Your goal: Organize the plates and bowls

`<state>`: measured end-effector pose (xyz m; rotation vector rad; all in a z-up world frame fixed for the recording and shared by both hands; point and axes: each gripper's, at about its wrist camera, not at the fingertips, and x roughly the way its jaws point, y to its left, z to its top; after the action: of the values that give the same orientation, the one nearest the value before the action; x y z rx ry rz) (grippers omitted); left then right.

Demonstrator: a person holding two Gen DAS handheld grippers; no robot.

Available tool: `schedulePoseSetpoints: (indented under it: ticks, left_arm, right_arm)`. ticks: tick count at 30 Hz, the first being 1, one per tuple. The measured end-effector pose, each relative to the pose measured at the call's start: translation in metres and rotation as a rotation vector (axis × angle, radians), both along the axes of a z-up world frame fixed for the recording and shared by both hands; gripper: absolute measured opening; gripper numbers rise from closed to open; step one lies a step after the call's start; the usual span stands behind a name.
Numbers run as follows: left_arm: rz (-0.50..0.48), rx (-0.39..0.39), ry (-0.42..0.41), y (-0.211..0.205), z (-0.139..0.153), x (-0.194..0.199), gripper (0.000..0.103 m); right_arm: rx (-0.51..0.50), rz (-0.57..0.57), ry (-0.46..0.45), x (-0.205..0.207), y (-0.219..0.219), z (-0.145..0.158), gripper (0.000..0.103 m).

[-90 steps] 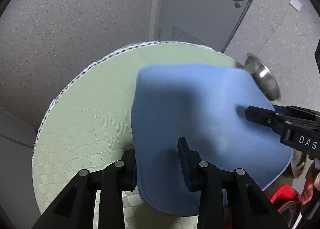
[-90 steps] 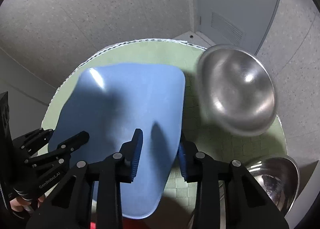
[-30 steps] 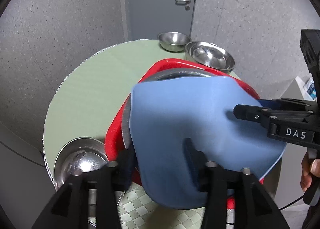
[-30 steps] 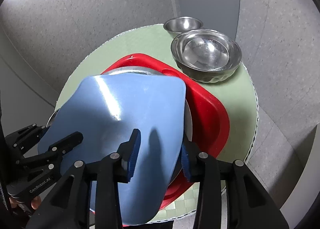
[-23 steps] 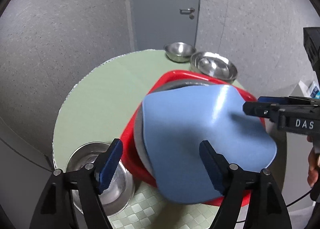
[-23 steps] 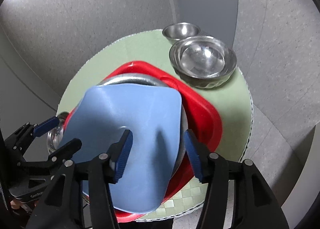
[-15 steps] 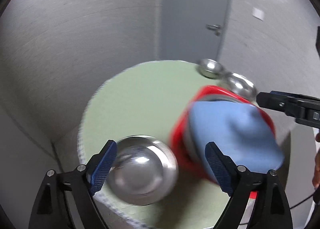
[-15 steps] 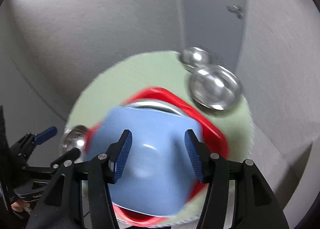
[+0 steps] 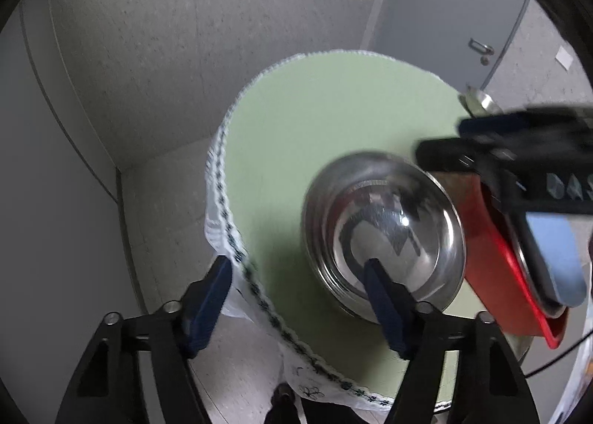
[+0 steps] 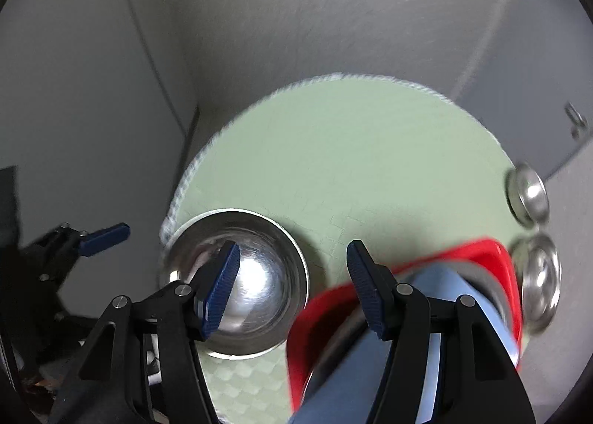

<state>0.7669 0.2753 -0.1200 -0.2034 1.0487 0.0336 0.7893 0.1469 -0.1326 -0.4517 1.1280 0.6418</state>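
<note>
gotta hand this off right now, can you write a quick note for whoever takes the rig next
Left tongs: open, empty, over the near steel bowl.
Right tongs: open, empty, between that bowl and the plate stack.
Blue plate lies on a grey plate in the red tray, right side of the round green table.
Two more steel bowls, a smaller one and a larger one, sit at the far right edge.
Done: plates stacked.
Left: the three bowls are apart; probably gather them, near one first.
</note>
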Motion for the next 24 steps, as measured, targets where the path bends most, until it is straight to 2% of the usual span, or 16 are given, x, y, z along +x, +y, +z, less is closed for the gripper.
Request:
schedulePoseSetpoints:
  ticks: [1, 4, 7, 8, 10, 12, 13, 18, 24]
  left_arm:
    - [-0.003, -0.011, 0.01, -0.002, -0.004, 0.002, 0.052]
    - [-0.025, -0.033, 0.038, -0.008, -0.011, 0.021, 0.039]
    - [-0.033, -0.045, 0.034, -0.008, -0.013, 0.031, 0.026]
    - [-0.029, -0.042, 0.031, -0.006, -0.013, 0.032, 0.024]
    - [-0.022, -0.049, 0.028, -0.003, -0.014, 0.036, 0.018]
    - [-0.011, -0.068, 0.022, 0.001, -0.014, 0.04, 0.015]
    - [-0.007, -0.073, 0.02, 0.003, -0.014, 0.042, 0.014]
    - [0.008, -0.087, -0.01, 0.018, -0.008, 0.042, 0.012]
    - [0.0, -0.07, -0.101, 0.023, 0.04, 0.039, 0.011]
  right_arm:
    - [-0.021, 0.018, 0.015, 0.004, 0.004, -0.006, 0.061]
    - [-0.083, 0.069, 0.067, 0.014, 0.015, -0.024, 0.057]
    - [-0.125, 0.114, 0.126, 0.019, 0.025, -0.043, 0.044]
    - [-0.134, 0.119, 0.136, 0.02, 0.025, -0.047, 0.039]
    - [-0.143, 0.132, 0.163, 0.022, 0.026, -0.055, 0.035]
    - [-0.155, 0.133, 0.184, 0.025, 0.027, -0.061, 0.025]
    - [-0.15, 0.126, 0.188, 0.027, 0.026, -0.063, 0.024]
    - [-0.006, 0.051, 0.22, 0.036, 0.004, -0.051, 0.018]
    - [0.118, -0.002, 0.165, 0.026, -0.009, -0.011, 0.017]
